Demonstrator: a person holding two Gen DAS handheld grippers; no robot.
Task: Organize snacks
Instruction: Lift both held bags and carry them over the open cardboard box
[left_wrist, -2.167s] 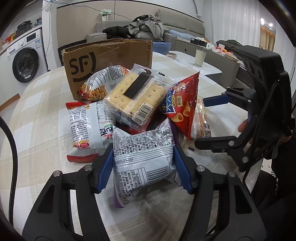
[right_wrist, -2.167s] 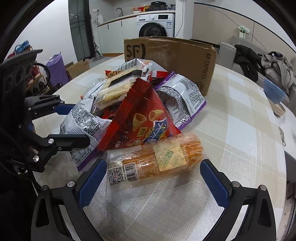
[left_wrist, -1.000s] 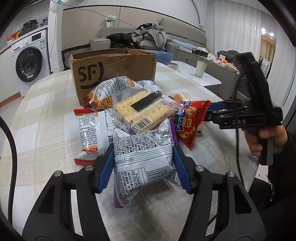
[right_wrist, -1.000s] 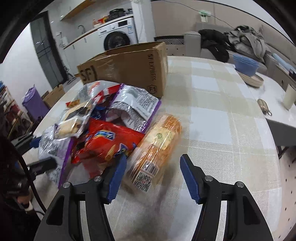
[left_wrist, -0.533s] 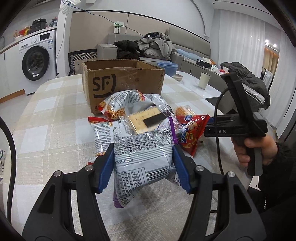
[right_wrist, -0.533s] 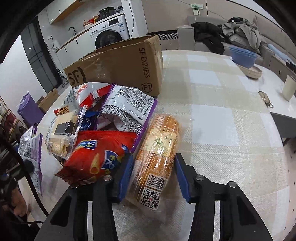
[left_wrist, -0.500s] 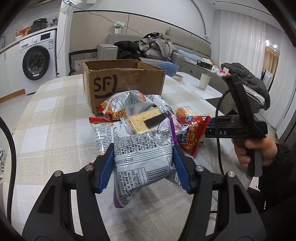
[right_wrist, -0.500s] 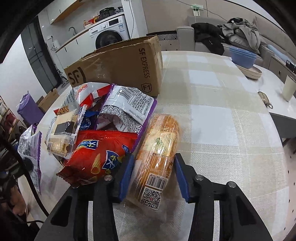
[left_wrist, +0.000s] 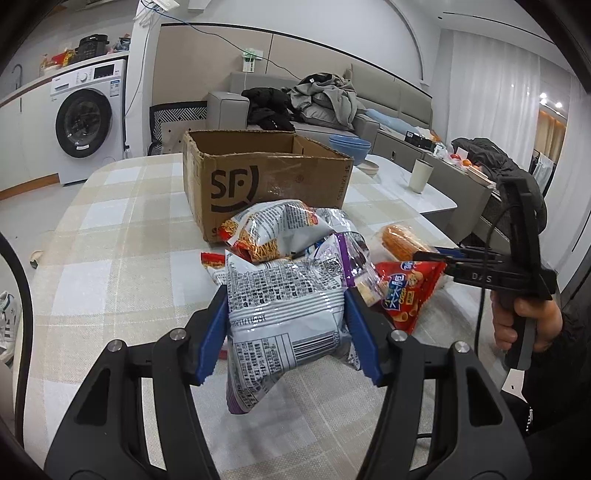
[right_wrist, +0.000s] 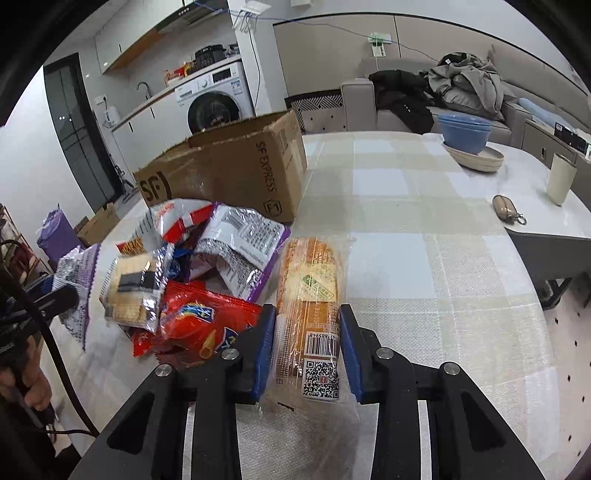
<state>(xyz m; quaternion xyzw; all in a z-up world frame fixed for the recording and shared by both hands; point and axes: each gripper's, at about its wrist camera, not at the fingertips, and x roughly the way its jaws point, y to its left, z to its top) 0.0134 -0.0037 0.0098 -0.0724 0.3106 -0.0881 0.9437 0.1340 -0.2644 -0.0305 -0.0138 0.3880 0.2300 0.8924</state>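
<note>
Even indoor light, sharp frames, fisheye bending, dark vignetted corners.

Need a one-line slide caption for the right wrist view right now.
Right gripper shut on the orange cracker sleeve beside the snack pile, with the cardboard box open behind it.

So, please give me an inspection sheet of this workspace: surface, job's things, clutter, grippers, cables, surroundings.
Surface: table with checked cloth.
Job's things: open cardboard box; snack pile in front of it, including red chip bag and cracker pack.
Clutter: blue bowls, cup, key pouch.
Grippers: left gripper shut on silver bag; right gripper shut on orange biscuit sleeve.
Cables: black cable on right gripper.
Surroundings: washing machine, sofa with clothes.
</note>
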